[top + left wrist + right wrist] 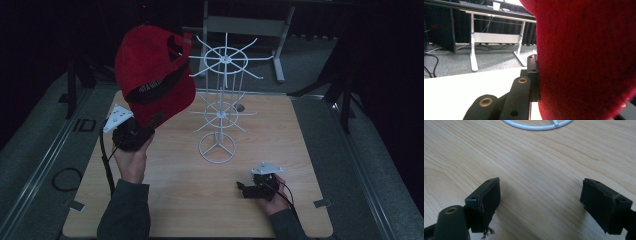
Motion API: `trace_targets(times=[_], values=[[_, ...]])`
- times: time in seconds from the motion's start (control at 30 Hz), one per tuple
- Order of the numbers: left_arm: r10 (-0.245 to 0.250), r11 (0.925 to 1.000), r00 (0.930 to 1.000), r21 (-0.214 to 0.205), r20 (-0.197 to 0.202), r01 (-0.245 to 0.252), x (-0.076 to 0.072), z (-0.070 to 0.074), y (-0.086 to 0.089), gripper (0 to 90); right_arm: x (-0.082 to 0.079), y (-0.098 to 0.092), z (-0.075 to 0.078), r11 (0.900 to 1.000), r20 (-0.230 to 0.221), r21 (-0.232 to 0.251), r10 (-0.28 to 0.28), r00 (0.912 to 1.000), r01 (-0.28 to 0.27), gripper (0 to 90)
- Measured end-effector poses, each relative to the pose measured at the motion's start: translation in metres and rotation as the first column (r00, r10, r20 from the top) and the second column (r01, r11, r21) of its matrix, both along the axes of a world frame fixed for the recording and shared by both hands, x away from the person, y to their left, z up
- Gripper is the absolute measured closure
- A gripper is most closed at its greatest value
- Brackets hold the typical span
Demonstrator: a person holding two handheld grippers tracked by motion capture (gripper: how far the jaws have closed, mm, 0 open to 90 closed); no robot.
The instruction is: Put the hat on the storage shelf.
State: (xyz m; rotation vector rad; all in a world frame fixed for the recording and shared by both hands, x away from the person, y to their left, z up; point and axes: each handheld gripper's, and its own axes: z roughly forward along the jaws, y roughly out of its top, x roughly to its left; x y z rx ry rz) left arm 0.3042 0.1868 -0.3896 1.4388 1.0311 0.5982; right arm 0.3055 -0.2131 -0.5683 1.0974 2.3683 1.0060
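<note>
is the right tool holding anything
No, the right tool is open, with bare wooden table showing in the wide gap between its jaws.

- A red cap [152, 75] carried a line of white lettering on the dark band inside its rim, at the left of the scene; the letters were too small and blurred to read.
- A dark marking that looked like "ID" stood on the grey floor [60, 137] just left of the counter [200, 200], at its far left corner.
- No other text, number or brand could be read.
</note>
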Motion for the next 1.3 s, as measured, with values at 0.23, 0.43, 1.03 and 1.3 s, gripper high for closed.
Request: trace_targets(times=[0.23, 0.43, 1.03, 1.3], values=[[0.003, 1.0000, 1.0000, 0.009, -0.007, -0.003, -0.001, -0.004, 0.001, 84.9, 0.000, 0.000, 0.000, 1.0000, -0.001, 0.000, 0.000, 1.0000, 0.000, 16.3], [0.010, 0.9996, 0.9999, 0.028, -0.010, -0.009, -0.002, -0.006, 0.001, 84.9, 0.000, 0.000, 0.000, 1.0000, 0.000, 0.000, 0.000, 1.0000, 0.000, 16.3], [-0.017, 0.9956, 0.9994, 0.091, -0.029, 0.020, -0.001, -0.015, -0.003, 84.8, 0.000, 0.000, 0.000, 1.0000, -0.001, 0.000, 0.000, 1.0000, 0.000, 16.3], [-0.019, 0.9950, 0.9989, 0.097, -0.044, 0.023, -0.002, -0.024, 0.000, 84.8, 0.000, 0.000, 0.000, 1.0000, -0.001, 0.000, 0.000, 1.0000, 0.000, 16.3]])
